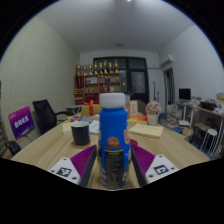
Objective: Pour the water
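A blue water bottle (114,130) with a white cap and a printed label stands upright between my fingers. My gripper (113,157) is shut on it, with the purple pads (86,158) pressing on its lower sides. A dark cup (80,133) stands on the wooden table (45,148), to the left of the bottle and a little beyond the left finger. The bottle's base is hidden low between the fingers, so I cannot tell whether it touches the table.
A flat yellow box (146,130) lies on the table right of the bottle. A purple sign (20,122) and a black chair (45,113) are at the left. A shelf of bottles (98,78) lines the back wall, with desks (205,120) at the right.
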### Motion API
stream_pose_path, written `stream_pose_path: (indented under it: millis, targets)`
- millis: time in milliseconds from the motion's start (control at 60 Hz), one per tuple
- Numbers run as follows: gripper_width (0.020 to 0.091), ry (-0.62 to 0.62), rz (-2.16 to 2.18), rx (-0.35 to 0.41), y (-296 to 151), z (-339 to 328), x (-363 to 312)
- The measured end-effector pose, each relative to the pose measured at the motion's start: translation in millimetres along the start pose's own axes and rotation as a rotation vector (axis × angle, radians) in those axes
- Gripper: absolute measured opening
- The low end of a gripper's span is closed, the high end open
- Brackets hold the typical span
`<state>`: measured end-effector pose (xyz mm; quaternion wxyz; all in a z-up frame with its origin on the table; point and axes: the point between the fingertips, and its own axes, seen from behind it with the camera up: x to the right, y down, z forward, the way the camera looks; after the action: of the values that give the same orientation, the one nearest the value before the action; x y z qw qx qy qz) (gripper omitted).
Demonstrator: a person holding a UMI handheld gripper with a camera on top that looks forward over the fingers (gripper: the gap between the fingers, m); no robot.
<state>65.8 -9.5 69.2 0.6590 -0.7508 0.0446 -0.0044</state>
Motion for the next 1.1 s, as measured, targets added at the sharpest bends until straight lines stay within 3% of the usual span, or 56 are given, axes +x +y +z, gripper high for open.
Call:
stream_pose_path:
  millis: [33,100,283,483,633,750,867,1067,1100]
  targets:
    - [0.0626,0.006,0.011,-0.001,3,2,3]
    - [0.0619,-0.011,0.039,0.029,2,4,3]
    - [0.0619,-0.092,0.139,-0.017,16,13,-4]
    - [0.0516,-0.08,-0.06,-0.012,5,16,4]
    - [0.0483,0.024,-0.469,0.063,-60,30,13]
    - [0.0483,0.178,-0.914,0.137,-118,56,21]
    - [0.0483,0.277,-1.415,0.164,-165,80,21]
    - [0.048,0.41,-1.983,0.224,-164,122,-31]
    - [0.0485,0.436,-2.064,0.242,-194,109,-25]
